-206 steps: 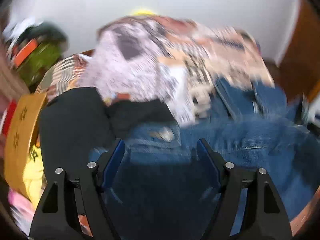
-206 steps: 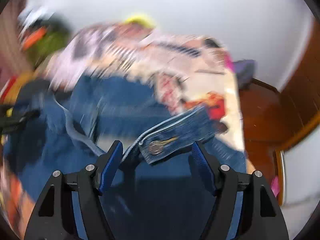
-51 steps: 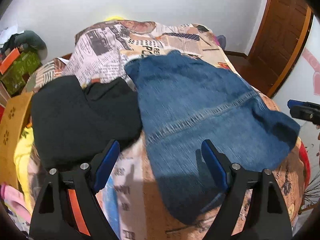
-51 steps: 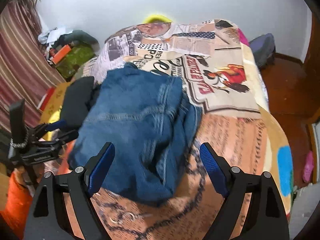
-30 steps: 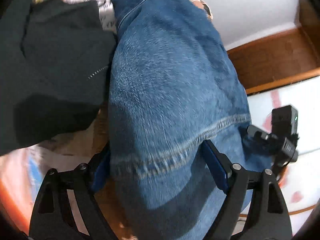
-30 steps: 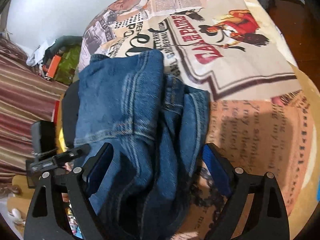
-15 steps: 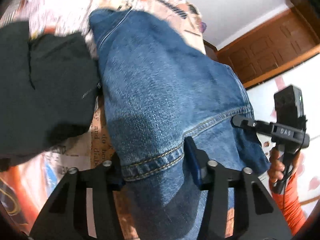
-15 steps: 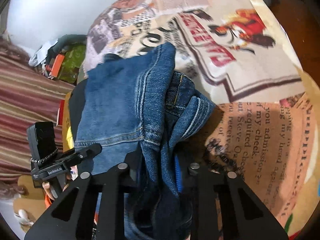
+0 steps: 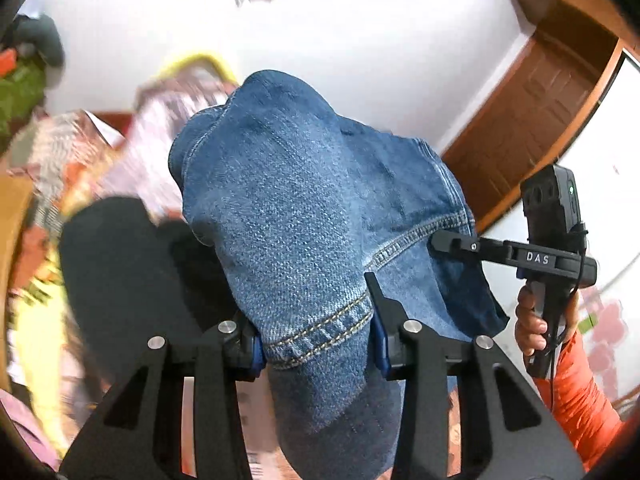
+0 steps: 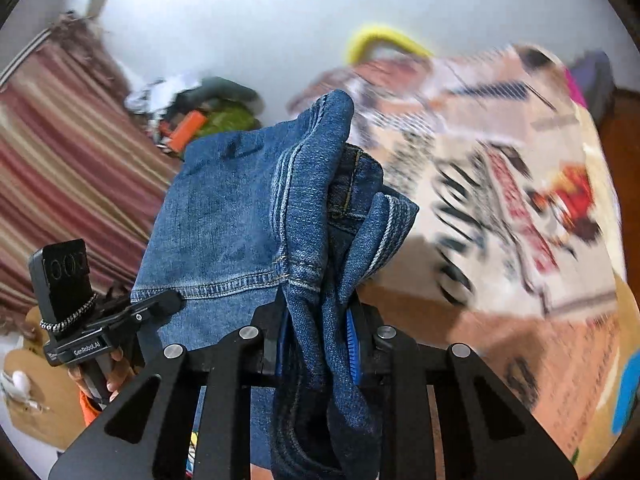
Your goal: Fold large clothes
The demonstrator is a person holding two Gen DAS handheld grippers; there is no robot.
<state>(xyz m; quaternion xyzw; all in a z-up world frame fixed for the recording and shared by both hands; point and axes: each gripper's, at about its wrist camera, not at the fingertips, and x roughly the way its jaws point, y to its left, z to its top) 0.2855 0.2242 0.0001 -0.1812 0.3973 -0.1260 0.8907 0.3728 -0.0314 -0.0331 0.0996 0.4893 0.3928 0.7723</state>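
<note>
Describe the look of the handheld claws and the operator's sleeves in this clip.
Both claws are matte black frames with silver bolts and blue finger pads. The right claw reads "DAS" in white; the left claw reads "GenRoboAI". Each carries a boxy black camera module. A black cable hangs down. The sleeves are orange.

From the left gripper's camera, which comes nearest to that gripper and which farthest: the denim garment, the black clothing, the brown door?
1. Denim garment: clamped between the left gripper fingers, centre.
2. Black clothing: just beyond, lower left, on the bed.
3. Brown door: across the room, upper right.
</note>
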